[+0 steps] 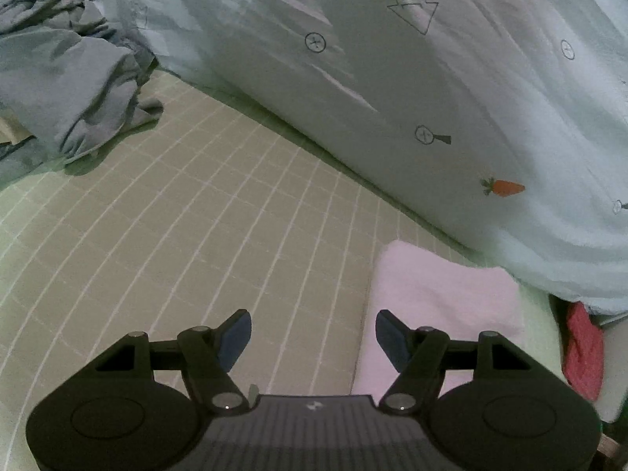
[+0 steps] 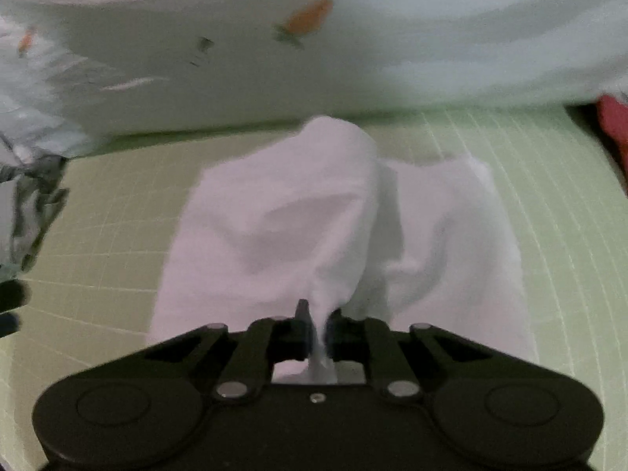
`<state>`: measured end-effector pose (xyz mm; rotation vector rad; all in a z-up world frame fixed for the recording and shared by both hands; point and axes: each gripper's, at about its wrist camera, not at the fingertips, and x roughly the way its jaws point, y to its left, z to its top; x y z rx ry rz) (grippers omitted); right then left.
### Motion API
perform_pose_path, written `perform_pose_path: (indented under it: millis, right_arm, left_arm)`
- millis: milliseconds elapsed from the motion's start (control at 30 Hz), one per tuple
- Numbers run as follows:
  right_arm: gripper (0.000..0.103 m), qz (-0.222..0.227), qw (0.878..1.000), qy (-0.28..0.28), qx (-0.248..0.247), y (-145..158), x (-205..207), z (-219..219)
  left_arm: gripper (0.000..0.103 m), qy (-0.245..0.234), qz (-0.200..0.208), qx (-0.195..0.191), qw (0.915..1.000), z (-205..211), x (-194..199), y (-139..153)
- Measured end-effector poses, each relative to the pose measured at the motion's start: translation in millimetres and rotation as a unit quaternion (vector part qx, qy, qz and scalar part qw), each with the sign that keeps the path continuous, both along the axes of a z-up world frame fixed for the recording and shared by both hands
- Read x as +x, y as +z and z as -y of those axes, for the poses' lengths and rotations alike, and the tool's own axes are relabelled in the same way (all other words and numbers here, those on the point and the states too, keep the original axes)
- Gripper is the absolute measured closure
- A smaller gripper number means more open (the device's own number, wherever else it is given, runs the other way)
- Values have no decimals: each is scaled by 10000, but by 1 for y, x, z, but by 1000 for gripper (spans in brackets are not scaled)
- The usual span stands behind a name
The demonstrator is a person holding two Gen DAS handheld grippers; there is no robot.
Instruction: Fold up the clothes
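Left wrist view: left gripper (image 1: pixel 313 333) with jaws spread wide and nothing between its blue pads (image 1: pixel 235 337), held above a green gridded sheet (image 1: pixel 176 216). White garment (image 1: pixel 443 294) lies on the sheet just beside the right-hand pad, its far edge close to a pale quilt (image 1: pixel 451 90). The quilt, printed with a carrot (image 1: pixel 504 187), an arrow and small circled marks, runs across the top and right of the view and rests on the sheet. Grey crumpled cloth (image 1: pixel 66 82) sits at upper left, well apart from the garment. Red cloth (image 1: pixel 583 349) shows at the right edge, below the quilt's hem.

Right wrist view: right gripper (image 2: pixel 318 325) with jaws closed on a pinch of the garment (image 2: pixel 298 219); fabric passes between the fingers and bunches behind them. From the pinch the garment rises in a peaked fold, while its sides drape down to the sheet (image 2: pixel 549 196) on both sides. The quilt (image 2: pixel 353 59) lies beyond the garment, its carrot print (image 2: pixel 308 19) blurred. Grey cloth (image 2: pixel 35 204) appears at the left edge, and red cloth (image 2: pixel 614 121) at the far right. The view is slightly blurred.
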<state>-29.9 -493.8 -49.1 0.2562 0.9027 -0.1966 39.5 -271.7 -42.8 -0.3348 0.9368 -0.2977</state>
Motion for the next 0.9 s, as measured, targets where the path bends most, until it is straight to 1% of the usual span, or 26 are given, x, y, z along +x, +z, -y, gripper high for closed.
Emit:
perform_pose_path:
  millis: [67, 167, 267, 367, 433, 500, 567, 600, 633, 667, 700, 733, 767, 800, 833, 867, 900]
  right_arm:
    - [97, 294, 9994, 197, 8, 17, -2, -5]
    - [97, 707, 9964, 379, 261, 47, -8, -2]
    - [97, 985, 9933, 279, 545, 67, -19, 15]
    - [97, 1133, 9927, 57, 411, 72, -32, 36]
    - [97, 1118, 9928, -233, 373, 63, -37, 58]
    - [97, 1009, 9931, -527, 285, 45, -43, 79]
    - [95, 741, 9943, -751, 176, 19, -45, 97]
    - [94, 583, 9945, -839, 238, 5, -46, 104]
    - [91, 447, 9942, -906, 371, -6, -48, 110]
    - [87, 405, 9937, -942, 453, -11, -52, 113]
    - [86, 424, 9934, -959, 464, -12, -55, 113]
    - [82, 441, 9933, -966, 450, -12, -58, 113]
    - [77, 444, 9938, -949, 363, -11, -60, 110]
    - [76, 434, 9943, -939, 273, -11, -60, 108]
    - [72, 421, 9946, -927, 201, -11, -58, 106]
    - [63, 400, 9948, -931, 116, -11, -59, 107]
    - [59, 381, 9947, -959, 13, -11, -60, 108]
  left_arm:
    - [32, -42, -17, -67, 10000, 5, 7, -3]
    - [32, -239, -24, -111, 9996, 21, 18, -5]
    - [32, -542, 18, -55, 9985, 43, 23, -3]
    - [32, -845, 54, 25, 9964, 63, 25, -2]
    - [31, -1006, 49, 116, 9949, 74, 24, -4]
    - [28, -1151, 4, 185, 9932, 82, 22, -8]
    - [27, -1247, -57, 258, 9918, 88, 20, -13]
    - [27, -1290, -85, 298, 9912, 90, 19, -15]
    - [27, -1333, -114, 337, 9904, 93, 18, -18]
    - [27, -1376, -142, 377, 9897, 95, 16, -20]
    - [27, -1420, -171, 417, 9888, 98, 15, -23]
    - [27, -1463, -199, 457, 9880, 101, 14, -25]
    - [27, -1506, -227, 496, 9871, 103, 13, -27]
    - [27, -1549, -256, 536, 9861, 106, 12, -30]
    - [27, -1592, -284, 576, 9852, 108, 11, -32]
    - [27, -1635, -313, 615, 9841, 111, 10, -35]
    - [27, -1678, -341, 655, 9831, 113, 9, -37]
